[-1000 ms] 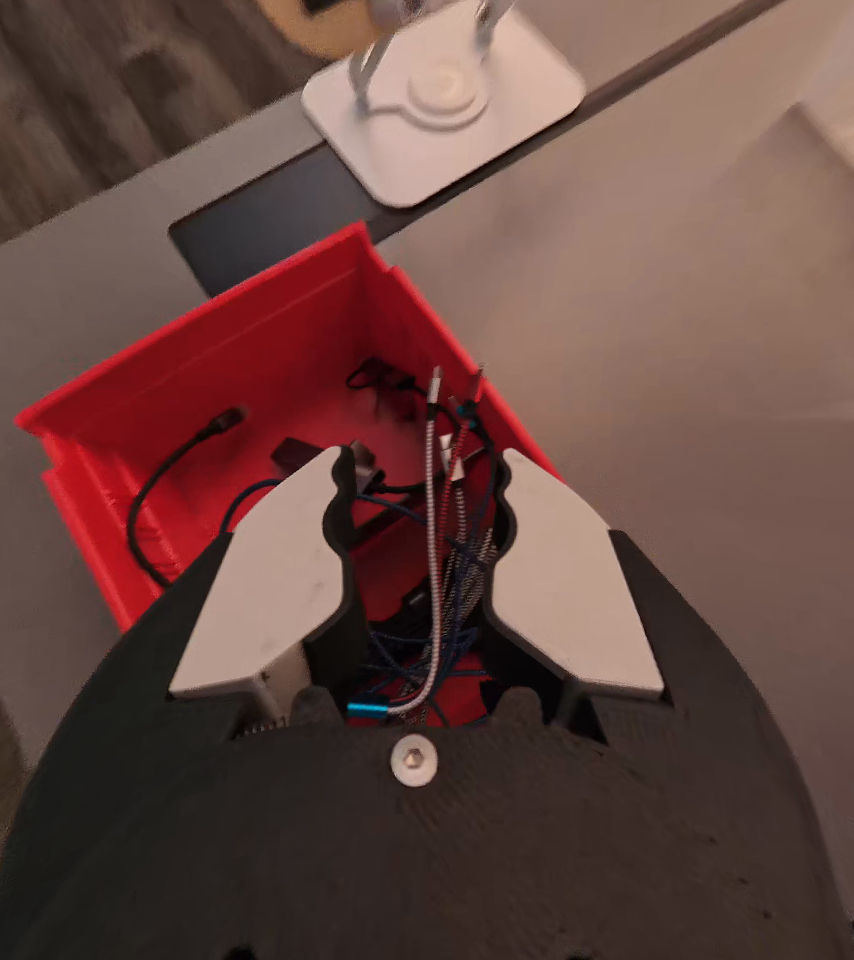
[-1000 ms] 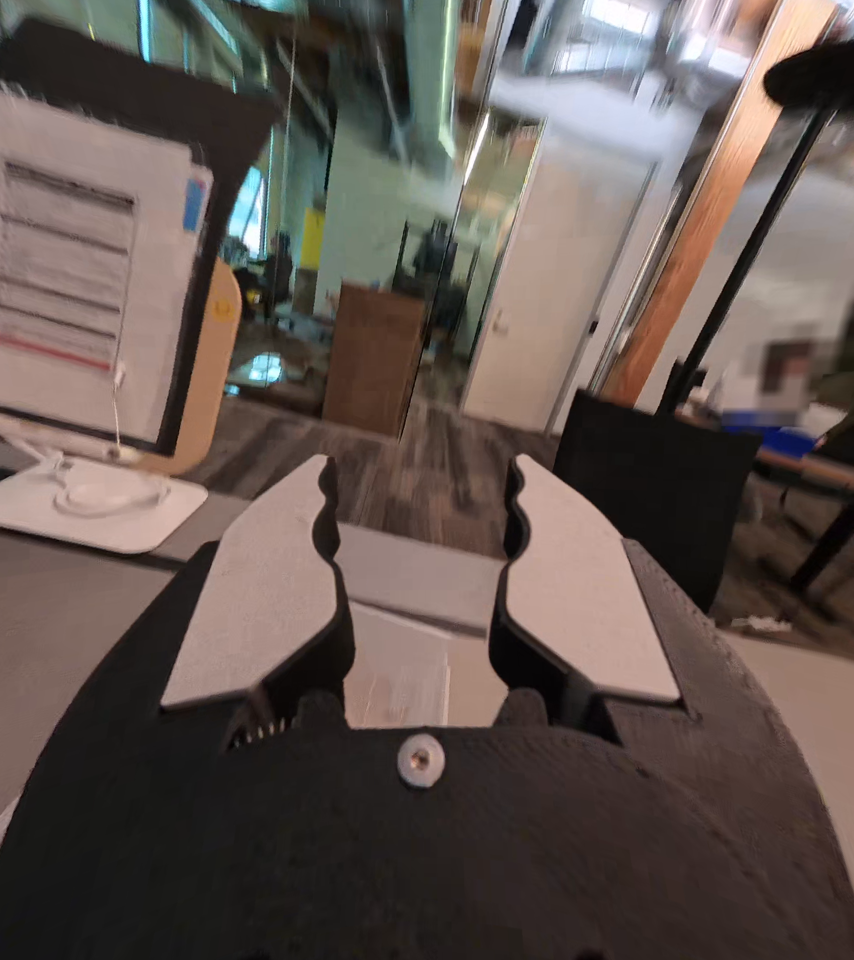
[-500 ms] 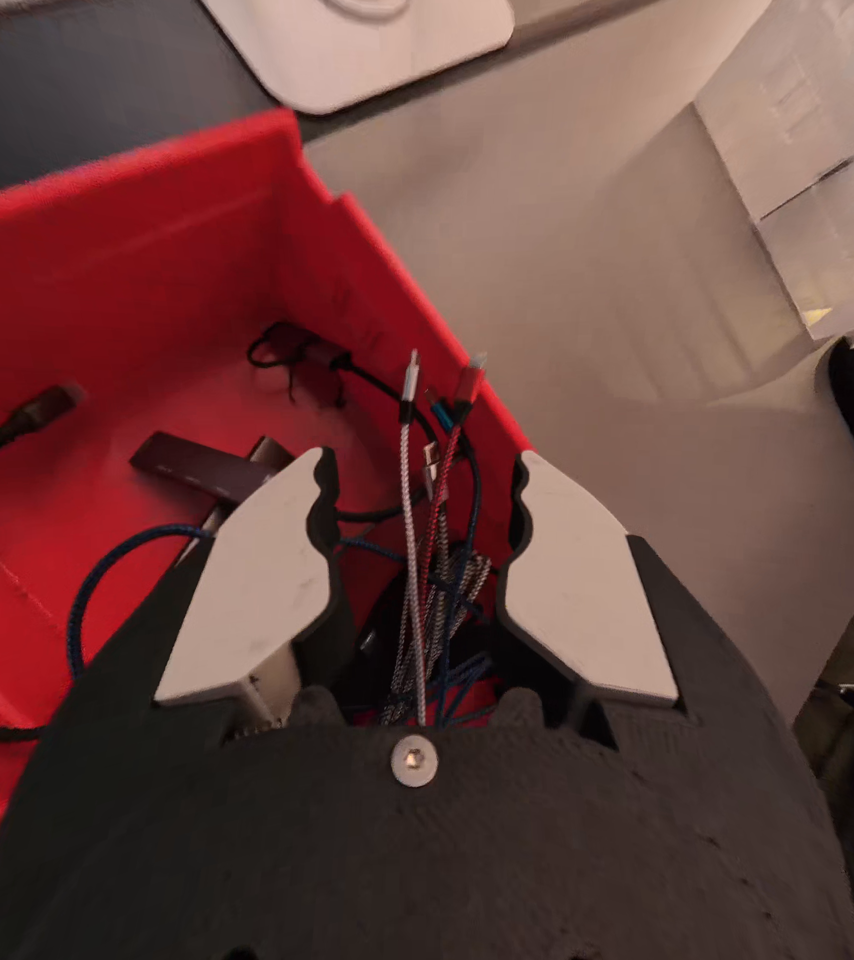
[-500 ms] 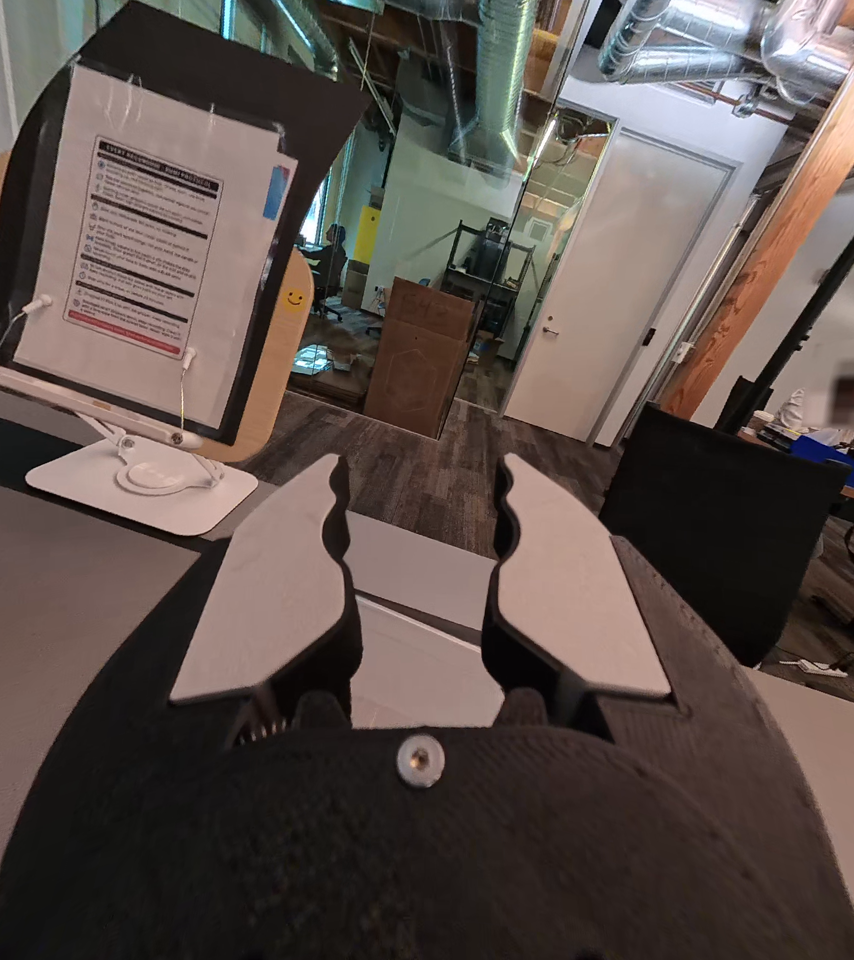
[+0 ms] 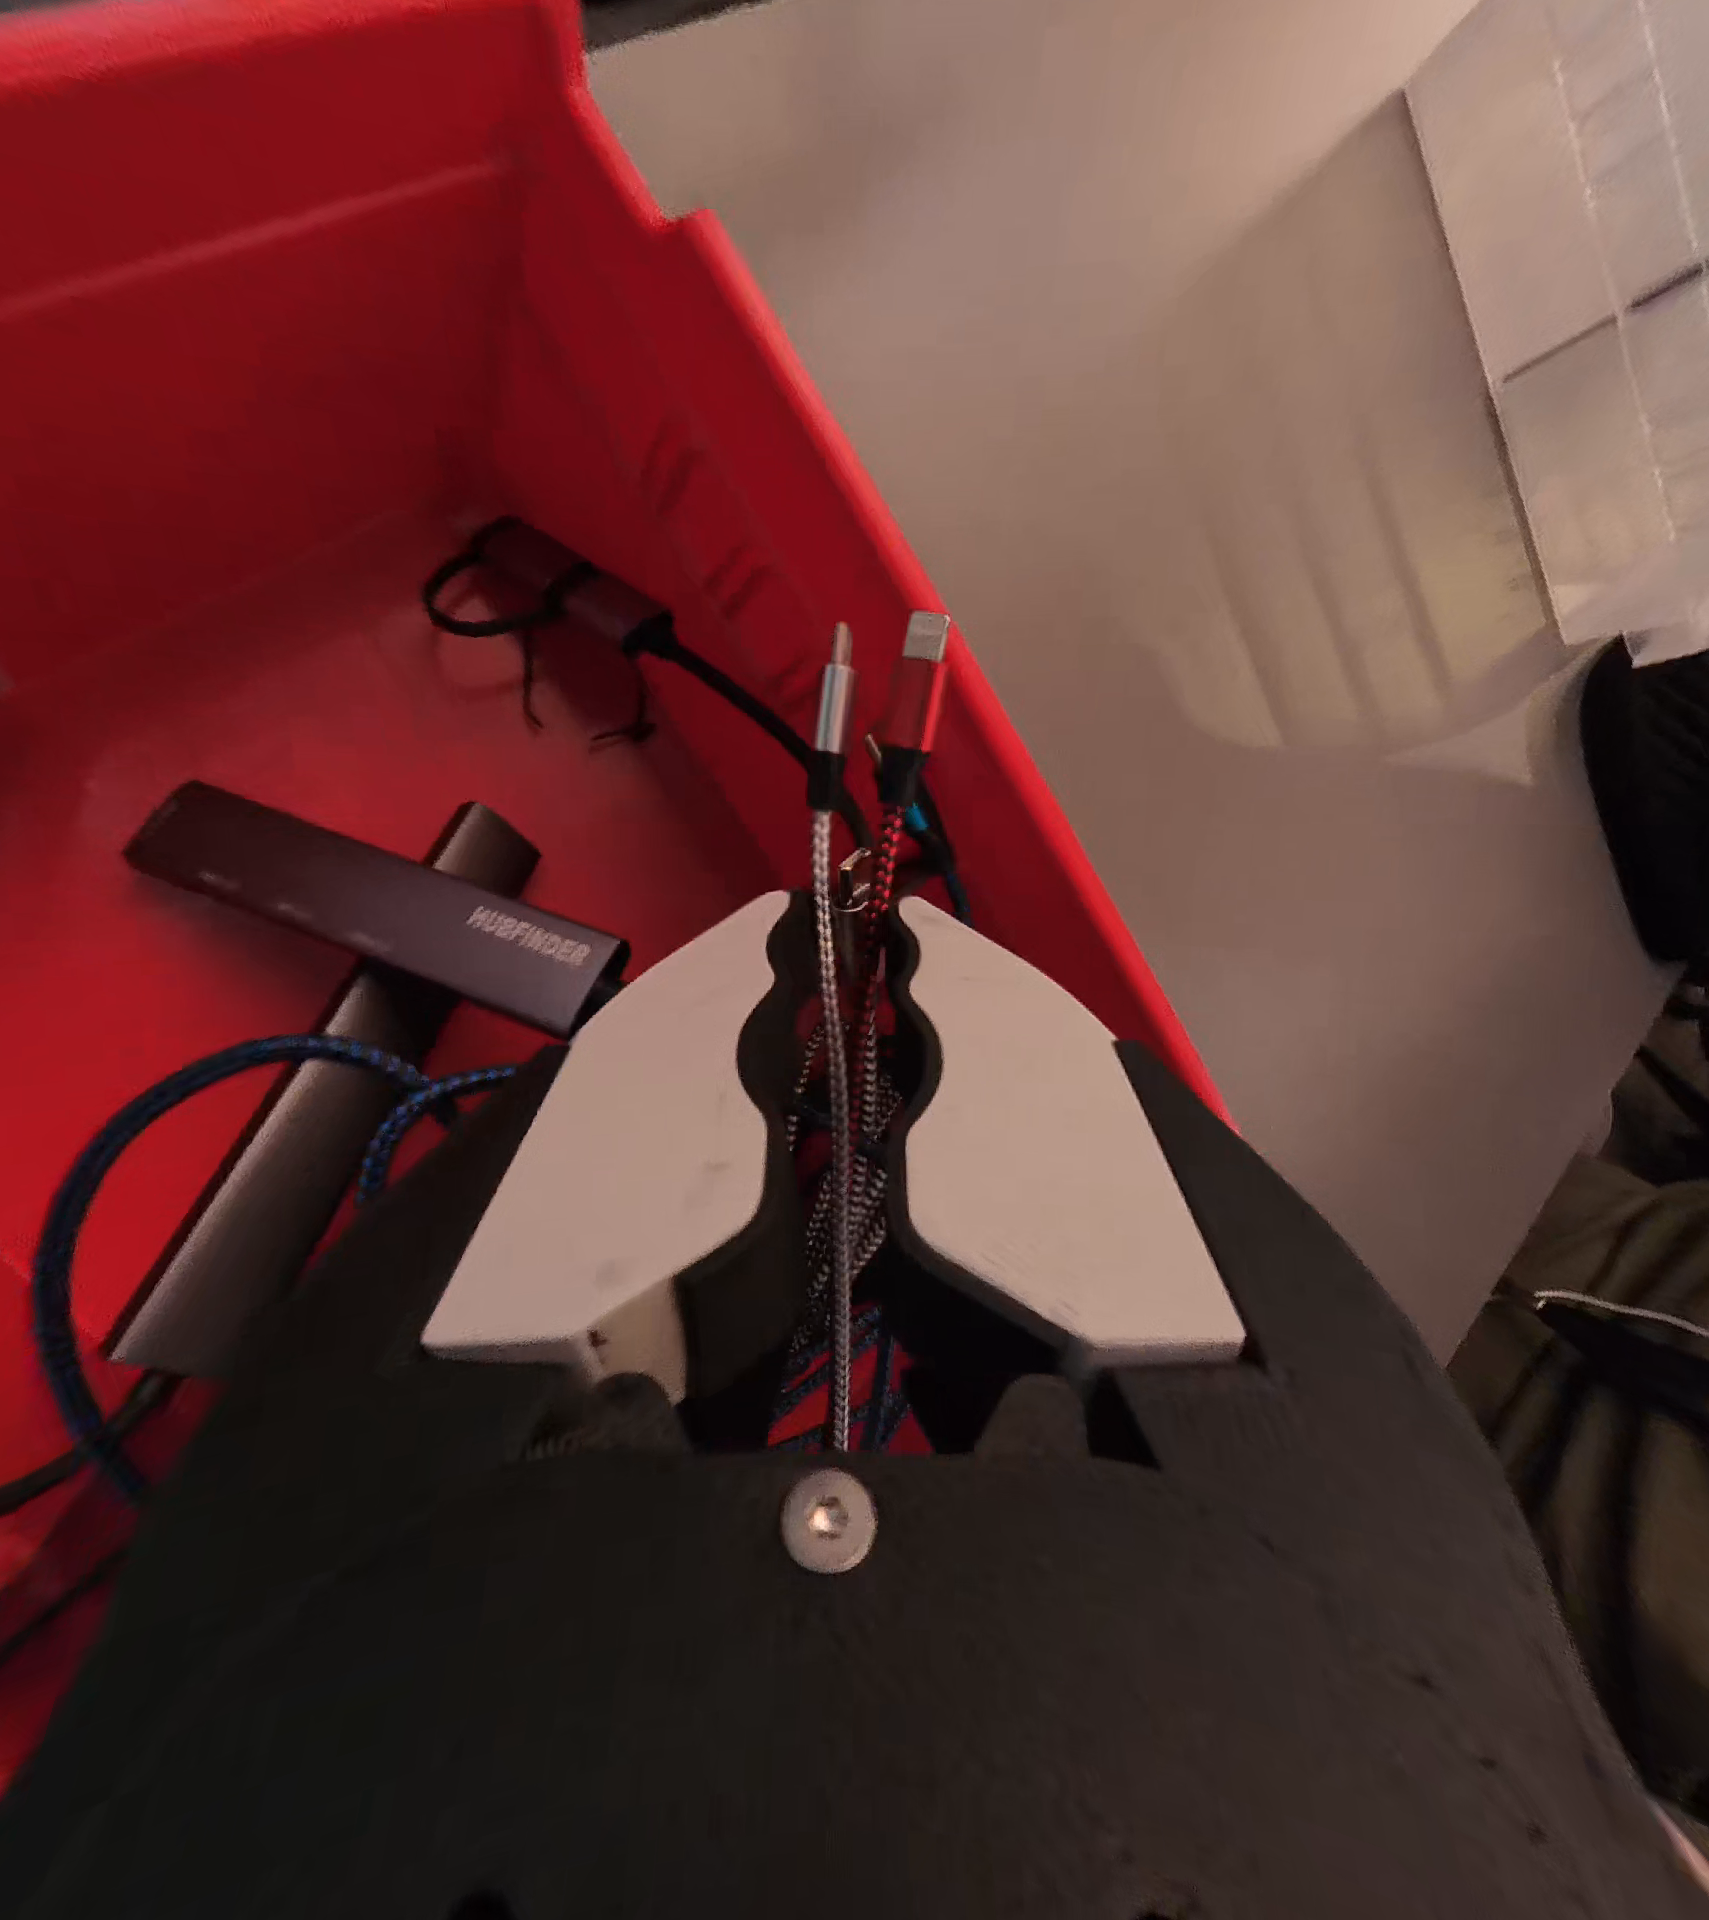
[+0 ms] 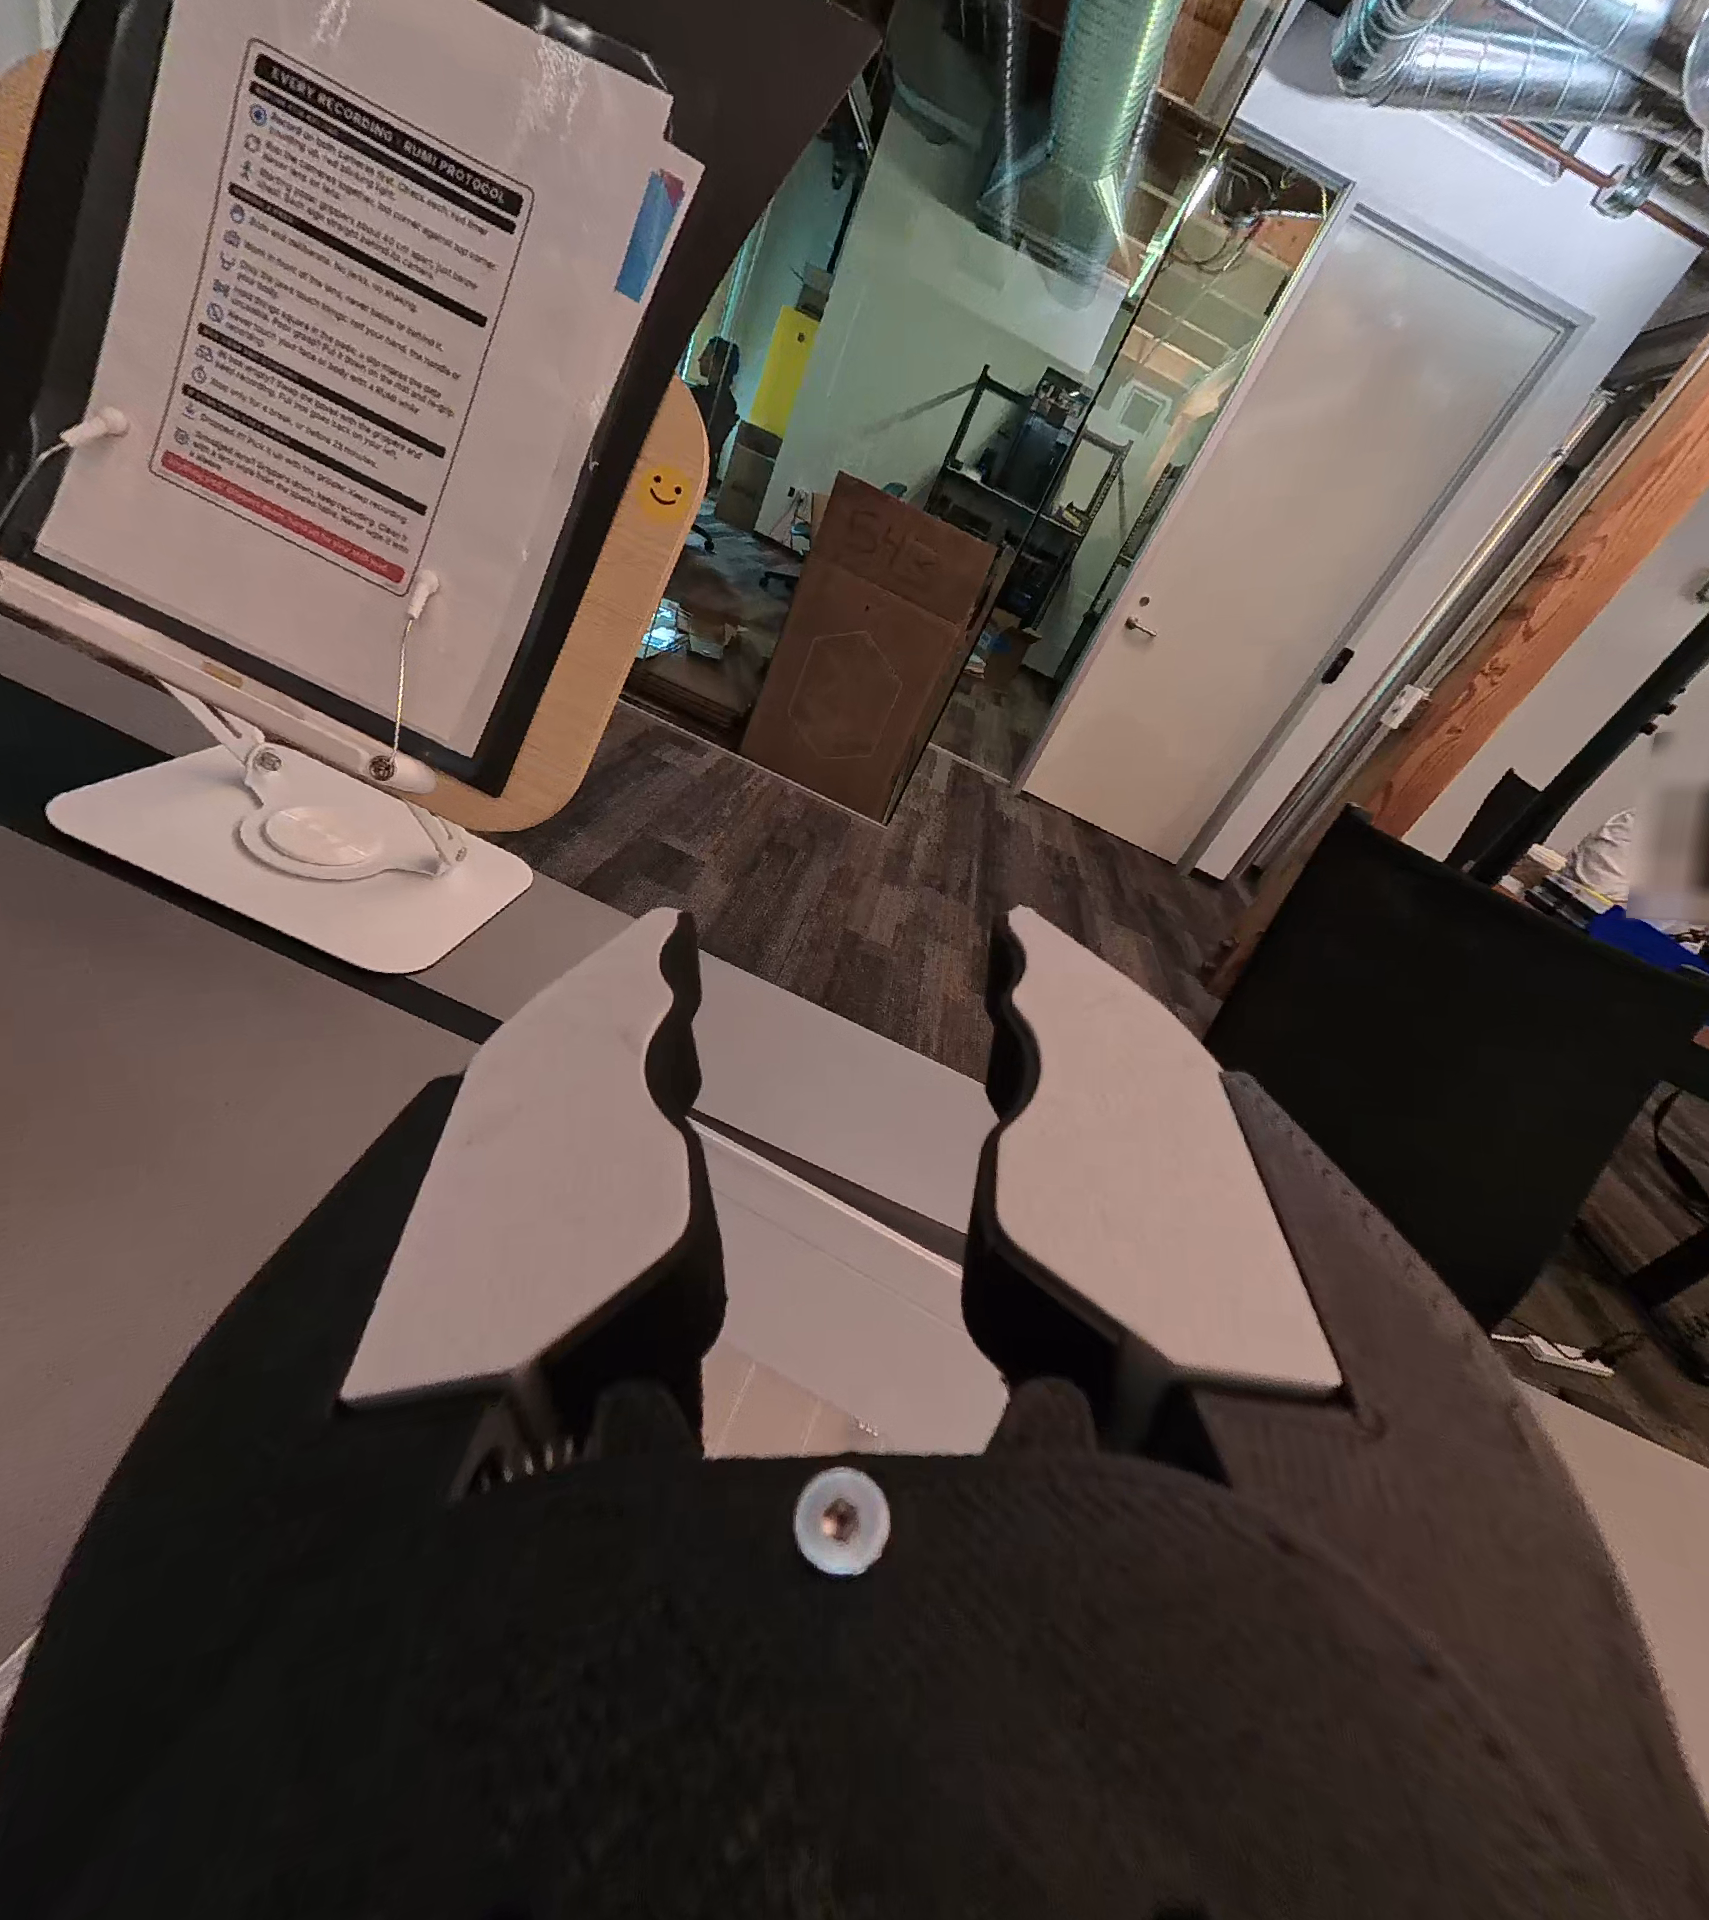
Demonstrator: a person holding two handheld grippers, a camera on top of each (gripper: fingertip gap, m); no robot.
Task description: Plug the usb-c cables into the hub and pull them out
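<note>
1. Left gripper (image 5: 845, 920) has closed since the earlier frame, clamping the braided cable bundle (image 5: 842, 1091) (plugs protruding) over the red bin (image 5: 237, 312).
2. Hub (image 5: 367, 902) lies inside the bin.
3. Right gripper (image 6: 842, 961) gapes, empty, above the grey table (image 6: 102, 1091).

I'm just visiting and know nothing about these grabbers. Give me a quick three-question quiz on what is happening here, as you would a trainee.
1. True or false: the left gripper is closed around a bundle of braided cables.
2. Where do the two dark hubs lie? A) on the grey table B) in the red bin C) in the right gripper
3. Fill in: the right gripper is open and holds ____.

Key: 1 true; 2 B; 3 nothing.
</note>
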